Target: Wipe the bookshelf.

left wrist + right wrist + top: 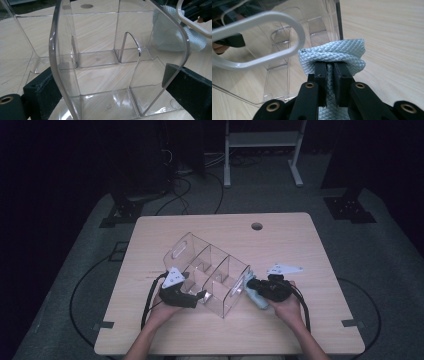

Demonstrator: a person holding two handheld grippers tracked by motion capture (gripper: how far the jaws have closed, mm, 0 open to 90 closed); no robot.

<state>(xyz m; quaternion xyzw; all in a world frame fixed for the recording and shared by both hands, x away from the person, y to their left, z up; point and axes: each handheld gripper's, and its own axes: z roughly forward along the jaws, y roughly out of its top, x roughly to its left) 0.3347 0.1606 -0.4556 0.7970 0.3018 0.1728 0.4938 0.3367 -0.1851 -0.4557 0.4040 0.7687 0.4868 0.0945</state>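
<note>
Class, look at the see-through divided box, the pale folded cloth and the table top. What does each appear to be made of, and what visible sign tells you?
Divided box: probably clear hard plastic, glossy; the wood shows through its walls and its edges catch the light.
Cloth: pale blue-grey woven or knitted fabric, matt, with a diamond weave; it bunches softly in the right tongs.
Table top: light wood or wood-look laminate; grain lines show, finish smooth.
</note>
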